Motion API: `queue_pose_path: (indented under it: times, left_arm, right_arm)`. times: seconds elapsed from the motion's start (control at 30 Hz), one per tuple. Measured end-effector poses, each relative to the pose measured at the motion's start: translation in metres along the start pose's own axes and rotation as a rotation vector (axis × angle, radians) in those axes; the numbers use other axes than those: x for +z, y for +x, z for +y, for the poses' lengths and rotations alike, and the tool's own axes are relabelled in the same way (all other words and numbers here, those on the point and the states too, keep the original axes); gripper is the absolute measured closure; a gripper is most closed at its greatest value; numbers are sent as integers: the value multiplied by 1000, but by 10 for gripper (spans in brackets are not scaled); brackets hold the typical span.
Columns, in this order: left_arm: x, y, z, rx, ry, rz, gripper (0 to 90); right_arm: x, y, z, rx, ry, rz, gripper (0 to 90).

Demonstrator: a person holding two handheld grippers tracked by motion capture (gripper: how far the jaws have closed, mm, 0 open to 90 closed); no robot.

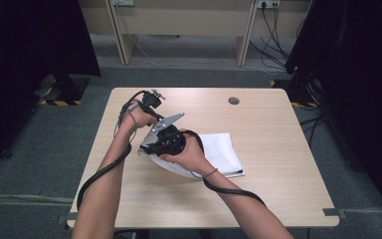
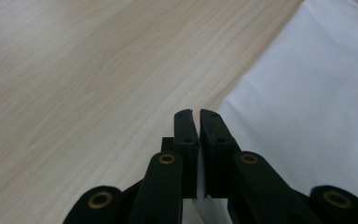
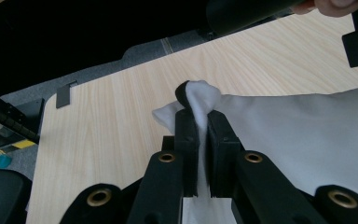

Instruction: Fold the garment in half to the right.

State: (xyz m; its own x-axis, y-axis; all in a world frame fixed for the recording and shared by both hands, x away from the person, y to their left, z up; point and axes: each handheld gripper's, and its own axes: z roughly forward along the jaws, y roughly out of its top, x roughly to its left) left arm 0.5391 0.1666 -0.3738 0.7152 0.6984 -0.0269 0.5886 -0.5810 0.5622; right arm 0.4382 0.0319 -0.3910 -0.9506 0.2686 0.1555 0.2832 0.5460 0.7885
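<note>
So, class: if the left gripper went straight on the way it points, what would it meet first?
Probably the bare table just past the tips of the left gripper, beside the cloth edge; depth is unclear.

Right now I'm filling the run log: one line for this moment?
left tool: shut on white cloth | right tool: shut on cloth corner | table: cloth partly lifted

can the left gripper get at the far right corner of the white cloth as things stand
Probably not yet. The left gripper is shut on the white cloth at its left edge, as is the right gripper, and the right hand lies across the path.
</note>
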Motion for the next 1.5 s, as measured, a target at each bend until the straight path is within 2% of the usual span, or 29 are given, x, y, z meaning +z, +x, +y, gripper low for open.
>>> queue_pose_path:
  times: [1.5]
  left_arm:
    - [-29, 5, 1, 5, 29, 45, 853]
  right_arm:
    - [-3, 13, 26, -18, -58, 14, 851]
